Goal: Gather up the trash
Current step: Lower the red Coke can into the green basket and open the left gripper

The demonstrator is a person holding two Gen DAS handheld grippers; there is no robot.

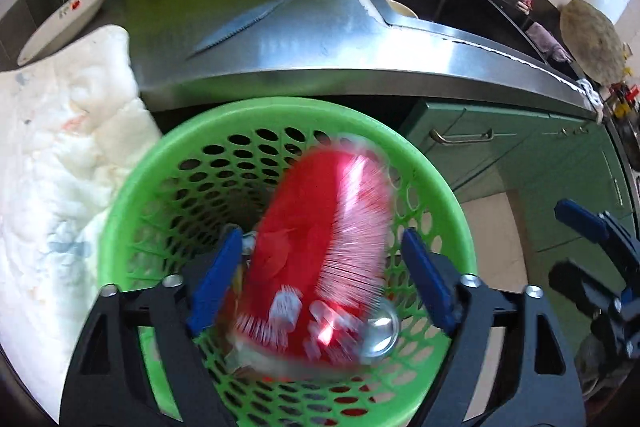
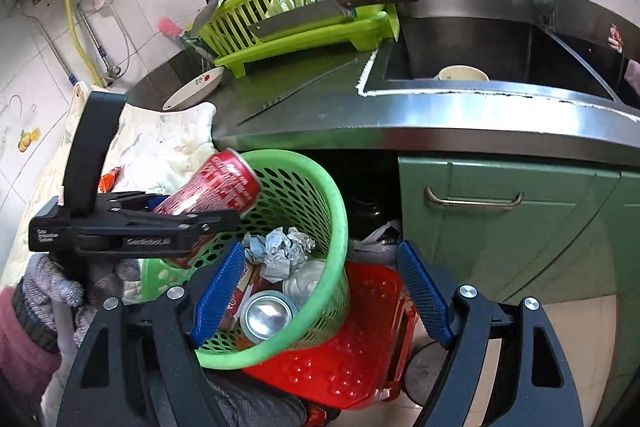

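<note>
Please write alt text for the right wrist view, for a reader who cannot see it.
The left gripper has a red soda can between its jaws above a green perforated basket holding crumpled paper and another can. The right gripper, open and empty, points toward the basket below a steel counter.

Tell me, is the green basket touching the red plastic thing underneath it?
Touching. The right wrist view shows the green basket resting by its lower edge directly on the red perforated plastic piece.
</note>
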